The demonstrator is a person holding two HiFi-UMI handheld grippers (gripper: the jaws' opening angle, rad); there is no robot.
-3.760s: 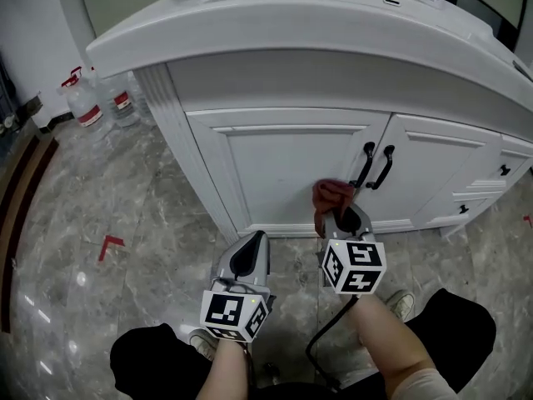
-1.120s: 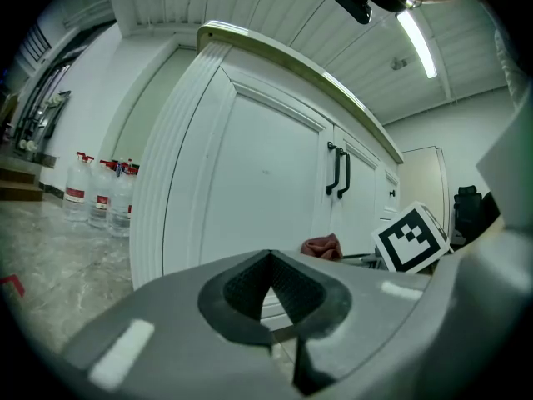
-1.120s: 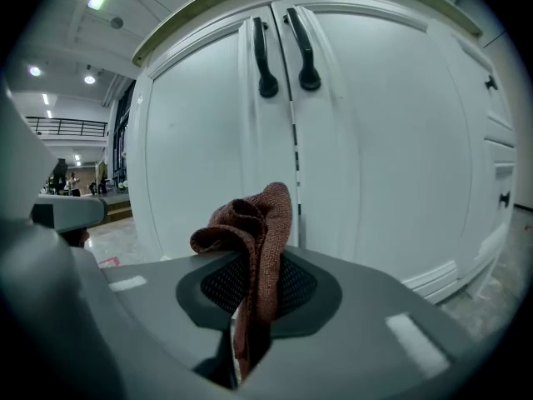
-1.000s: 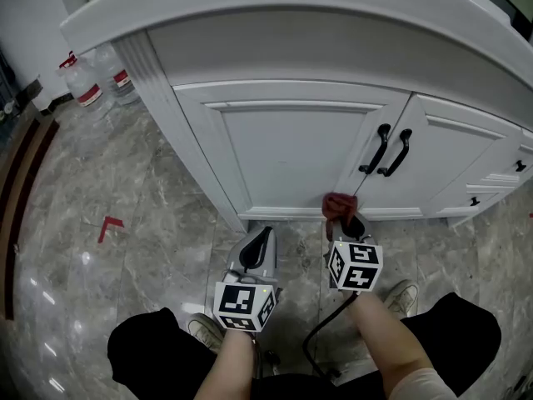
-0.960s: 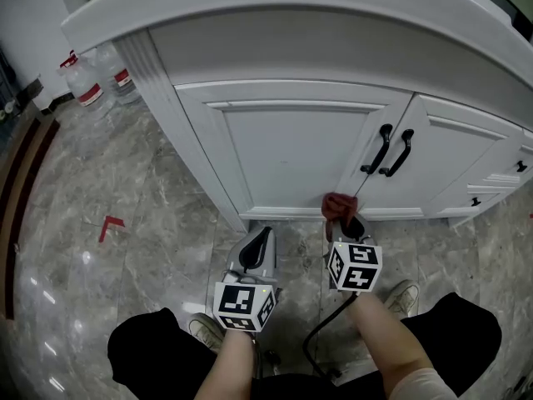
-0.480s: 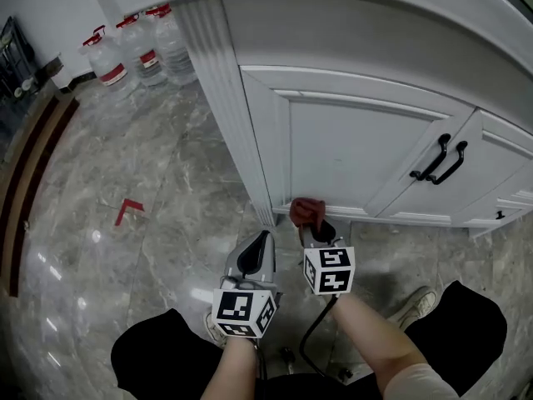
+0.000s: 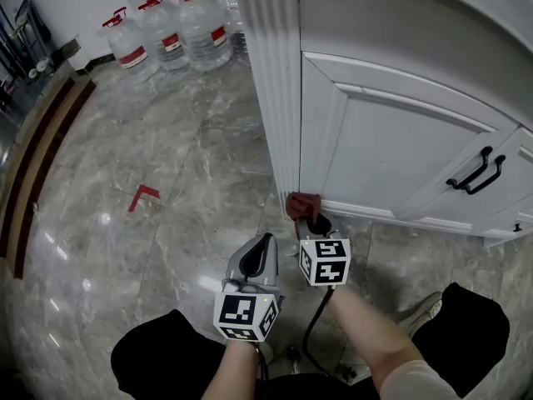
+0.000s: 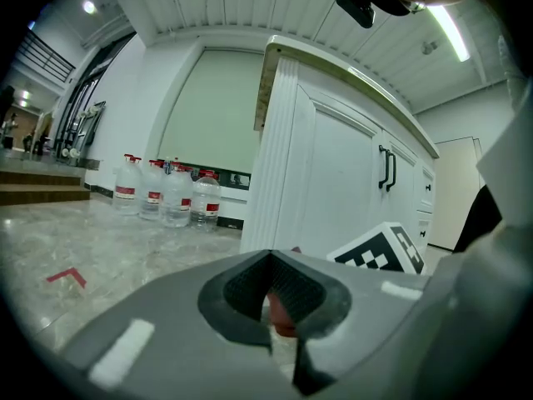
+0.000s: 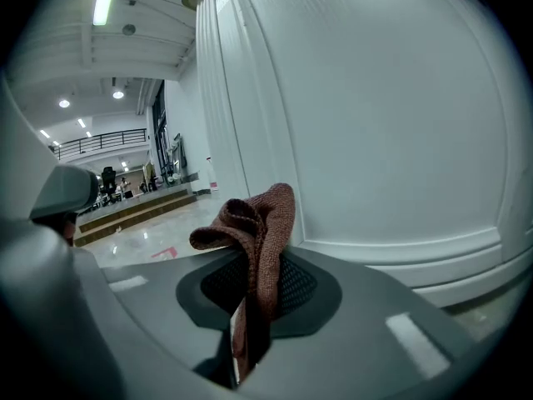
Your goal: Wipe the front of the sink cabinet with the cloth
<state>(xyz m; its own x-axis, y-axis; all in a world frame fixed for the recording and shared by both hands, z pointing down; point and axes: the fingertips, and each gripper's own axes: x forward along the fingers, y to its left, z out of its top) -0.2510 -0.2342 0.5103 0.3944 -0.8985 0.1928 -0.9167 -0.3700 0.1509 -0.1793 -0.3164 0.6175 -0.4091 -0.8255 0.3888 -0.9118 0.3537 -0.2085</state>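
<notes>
My right gripper is shut on a reddish-brown cloth. The cloth sits against the foot of the white sink cabinet, where the left door meets the fluted corner post. In the right gripper view the cloth bunches up out of the jaws of the right gripper, just before the door panel. My left gripper hangs shut and empty over the floor, left of the right one and short of the cabinet. From the left gripper view the cabinet stands ahead to the right.
Black door handles sit further right on the cabinet. Several large water bottles stand on the marble floor behind the corner post. A red tape mark lies on the floor at left, near wooden steps. My legs and a shoe are below.
The right gripper with the cloth has slid left along the bottom of the door, from under the handles to the corner post. My view shifted left too. The left gripper stayed shut.
</notes>
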